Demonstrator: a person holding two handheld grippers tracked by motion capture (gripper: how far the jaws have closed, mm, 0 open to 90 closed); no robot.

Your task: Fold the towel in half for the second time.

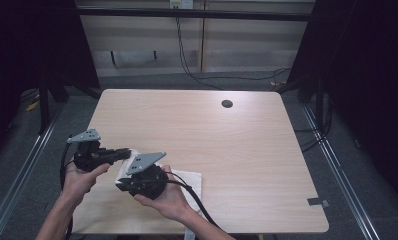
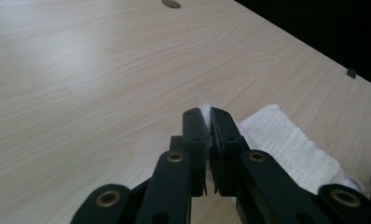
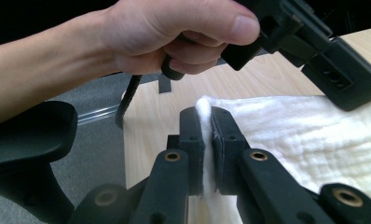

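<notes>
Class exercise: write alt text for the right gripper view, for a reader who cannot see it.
The right gripper has its two black jaws shut on the edge of a white cloth that lies on a light wooden table. Above it, the person's left hand holds the left gripper over the cloth.

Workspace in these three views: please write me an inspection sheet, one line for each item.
Surface: light wood table, round hole near the far edge.
Job's things: white cloth at the near left, partly lifted.
Clutter: small dark tag at the near right edge.
Grippers: left claw shut on the cloth's edge; right claw shut on another edge.
Cables: black cable trails from the right claw; wires lie behind the table.
Surroundings: grey floor, dark curtains.
</notes>
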